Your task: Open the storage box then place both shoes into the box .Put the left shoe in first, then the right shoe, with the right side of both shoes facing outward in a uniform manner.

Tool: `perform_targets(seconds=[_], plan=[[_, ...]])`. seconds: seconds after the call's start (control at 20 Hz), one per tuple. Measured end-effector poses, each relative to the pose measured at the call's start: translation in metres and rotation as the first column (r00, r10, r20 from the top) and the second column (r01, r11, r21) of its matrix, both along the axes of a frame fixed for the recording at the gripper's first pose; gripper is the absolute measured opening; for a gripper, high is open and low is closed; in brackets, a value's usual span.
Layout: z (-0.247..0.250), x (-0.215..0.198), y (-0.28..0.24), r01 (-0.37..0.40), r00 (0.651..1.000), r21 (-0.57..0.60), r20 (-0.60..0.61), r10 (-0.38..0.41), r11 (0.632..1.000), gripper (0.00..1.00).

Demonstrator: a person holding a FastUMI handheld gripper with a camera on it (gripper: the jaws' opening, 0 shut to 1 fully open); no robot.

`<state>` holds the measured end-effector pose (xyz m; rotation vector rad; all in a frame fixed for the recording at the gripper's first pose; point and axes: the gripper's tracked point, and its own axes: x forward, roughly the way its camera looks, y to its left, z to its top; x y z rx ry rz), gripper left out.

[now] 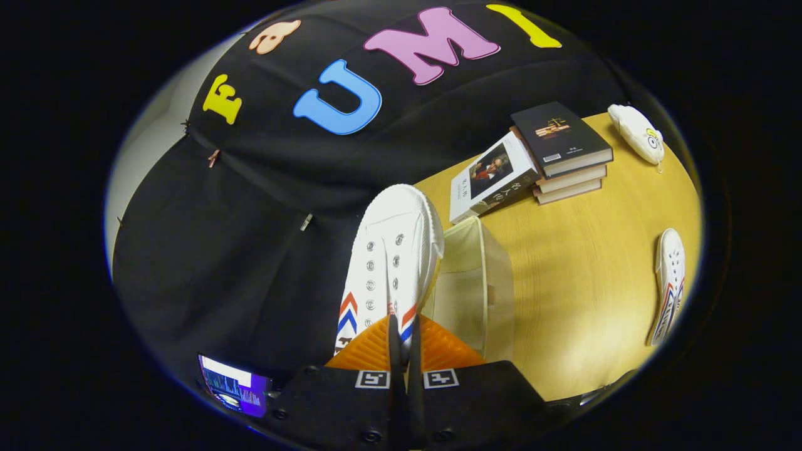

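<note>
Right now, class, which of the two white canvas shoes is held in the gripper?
The white canvas shoe with red and blue chevrons, pinched between the gripper fingers above the open storage box; the other shoe lies on the wooden table.

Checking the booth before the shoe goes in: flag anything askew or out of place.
The top book leans off the book stack instead of lying flat. The second shoe lies on its side on the table. The claw is shut on the held shoe beside the storage box.

Wooden table (583, 282), stacked books (567, 156), storage box (473, 282) (open), shoe (669, 285), white pouch (638, 131)
</note>
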<state>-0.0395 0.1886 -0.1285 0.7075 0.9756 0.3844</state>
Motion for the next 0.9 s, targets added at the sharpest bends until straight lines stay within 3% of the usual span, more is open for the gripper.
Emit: perform_targets(seconds=[0.5, 0.9], plan=[[-0.085, 0.012, 0.065, -0.046, 0.995, -0.096, -0.096, 0.037, 0.994, 0.05], [-0.140, 0.010, 0.076, 0.024, 0.952, -0.043, -0.303, -0.036, 0.999, 0.05]])
